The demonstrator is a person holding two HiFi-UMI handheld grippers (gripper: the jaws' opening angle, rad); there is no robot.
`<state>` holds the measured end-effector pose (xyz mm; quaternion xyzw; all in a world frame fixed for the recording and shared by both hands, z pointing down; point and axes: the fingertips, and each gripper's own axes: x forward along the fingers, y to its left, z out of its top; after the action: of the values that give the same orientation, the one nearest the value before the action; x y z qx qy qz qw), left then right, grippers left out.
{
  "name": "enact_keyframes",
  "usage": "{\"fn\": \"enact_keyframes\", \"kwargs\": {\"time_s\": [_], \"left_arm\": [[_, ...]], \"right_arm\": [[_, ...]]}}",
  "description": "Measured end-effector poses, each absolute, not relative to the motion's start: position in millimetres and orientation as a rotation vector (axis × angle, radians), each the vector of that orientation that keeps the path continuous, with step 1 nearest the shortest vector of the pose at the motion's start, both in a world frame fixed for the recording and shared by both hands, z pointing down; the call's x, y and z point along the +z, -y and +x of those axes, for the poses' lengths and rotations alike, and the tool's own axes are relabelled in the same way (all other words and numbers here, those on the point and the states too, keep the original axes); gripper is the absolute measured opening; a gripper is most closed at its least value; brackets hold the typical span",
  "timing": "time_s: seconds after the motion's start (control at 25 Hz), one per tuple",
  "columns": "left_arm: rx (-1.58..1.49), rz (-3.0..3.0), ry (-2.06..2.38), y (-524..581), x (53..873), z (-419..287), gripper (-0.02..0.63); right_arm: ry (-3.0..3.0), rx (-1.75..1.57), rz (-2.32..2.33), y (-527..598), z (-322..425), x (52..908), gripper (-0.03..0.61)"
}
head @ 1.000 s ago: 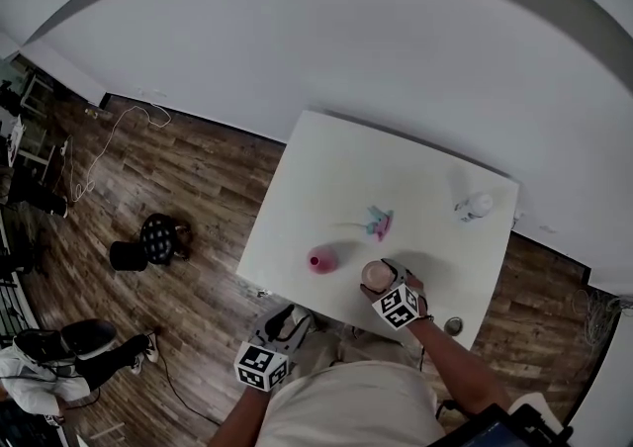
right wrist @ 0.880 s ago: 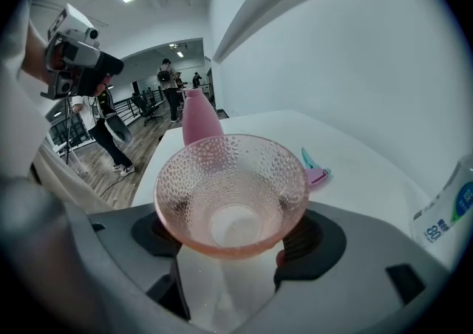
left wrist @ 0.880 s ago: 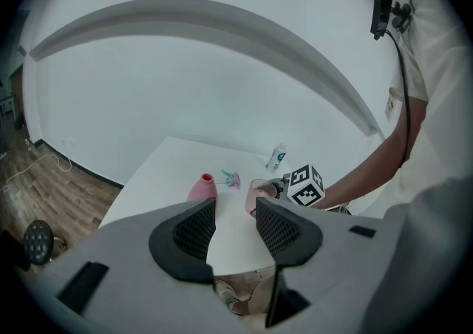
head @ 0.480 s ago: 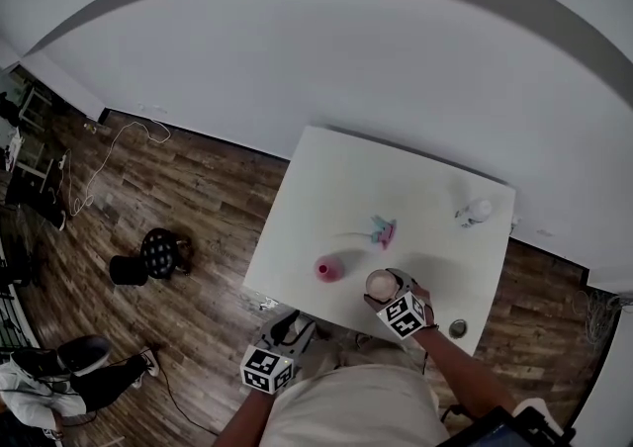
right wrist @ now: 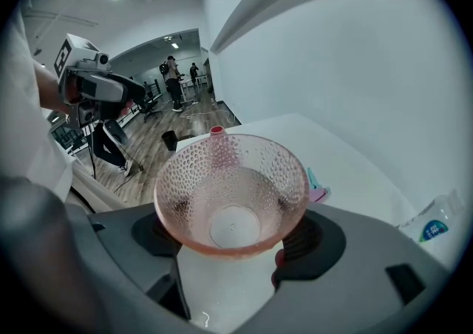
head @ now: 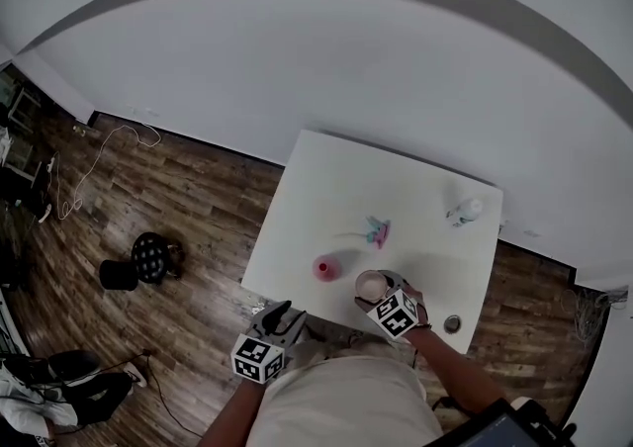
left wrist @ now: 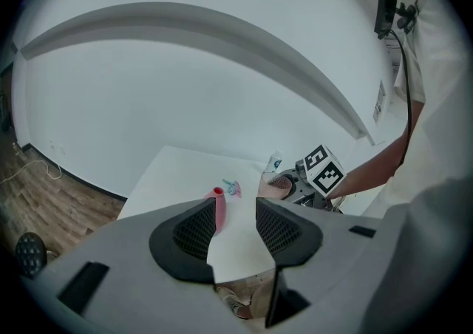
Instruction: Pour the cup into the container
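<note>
Head view gives us the white table [head: 336, 188] from above. We hold the right gripper [head: 379, 293] over its near edge, jaws clamped on the pink cup [head: 370, 284], one jaw on each side. Right gripper view confirms it: the dimpled, see-through cup [right wrist: 230, 191] sits between the two pads of the right gripper [right wrist: 229, 244], its open mouth turned toward the camera. We cannot tell whether anything is in it, nor whether it touches the tabletop. The pink container [head: 323, 267], narrow at the neck, stands upright on the table just left of the cup and apart from it; in the right gripper view the container [right wrist: 216, 133] shows behind the cup's far rim. Our left gripper [head: 281, 313] hangs off the table's near side, and left gripper view shows that gripper [left wrist: 235, 225] with its jaws spread and nothing between them, the container [left wrist: 219, 205] well beyond. Farther back on the table are a small teal and pink item [head: 377, 229] and, near the far right corner, a clear plastic bottle [head: 464, 209].
</note>
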<state>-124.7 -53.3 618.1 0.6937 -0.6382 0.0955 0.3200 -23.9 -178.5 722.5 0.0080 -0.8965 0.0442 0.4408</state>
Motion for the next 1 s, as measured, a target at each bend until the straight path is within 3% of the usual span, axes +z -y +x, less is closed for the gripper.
{"fn": "enact_keyframes", "kwargs": {"time_s": [0.36, 1.0], "left_arm": [[0.214, 1.858, 1.651, 55.9, 610.5, -134.3, 0.159], [0.201, 1.882, 1.665, 63.8, 601.9, -169.1, 0.012]], "right_arm": [[2.167, 0.119, -0.008, 164.9, -37.4, 701.0, 0.37], [2.047, 0.132, -0.059, 146.2, -70.8, 692.4, 0.37]]}}
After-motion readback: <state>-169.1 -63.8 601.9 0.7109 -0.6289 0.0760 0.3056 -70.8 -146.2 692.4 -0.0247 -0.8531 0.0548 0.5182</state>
